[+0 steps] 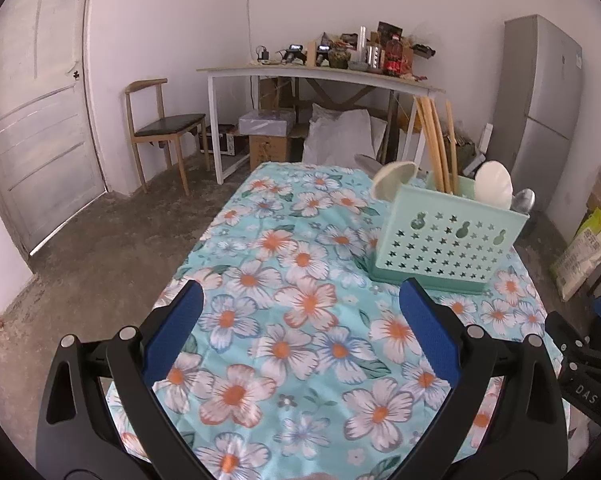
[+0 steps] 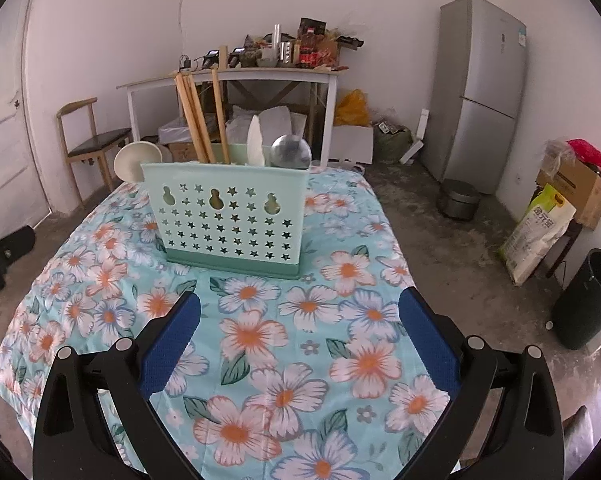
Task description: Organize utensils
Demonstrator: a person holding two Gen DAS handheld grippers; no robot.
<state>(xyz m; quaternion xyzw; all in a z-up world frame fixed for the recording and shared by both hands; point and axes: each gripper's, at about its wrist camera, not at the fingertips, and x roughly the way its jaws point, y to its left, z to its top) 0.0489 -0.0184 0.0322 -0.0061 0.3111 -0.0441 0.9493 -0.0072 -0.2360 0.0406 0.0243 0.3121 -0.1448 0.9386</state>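
A mint-green utensil holder (image 2: 226,220) with star-shaped holes stands on the floral tablecloth (image 2: 260,340); the left wrist view has the holder (image 1: 446,240) at the right. Wooden chopsticks (image 2: 198,120), a white spoon (image 2: 256,142), a metal spoon (image 2: 291,152) and a cream ladle (image 2: 136,160) stick up from it. My right gripper (image 2: 300,308) is open in front of the holder, nothing between its blue pads. My left gripper (image 1: 302,300) is open too, left of the holder, over bare cloth.
A white desk (image 2: 228,76) loaded with clutter stands at the far wall, boxes and bags under it. A wooden chair (image 1: 160,128) is at the left, a grey fridge (image 2: 480,88) at the right. Sacks, a box and a black bin (image 2: 584,300) line the right side.
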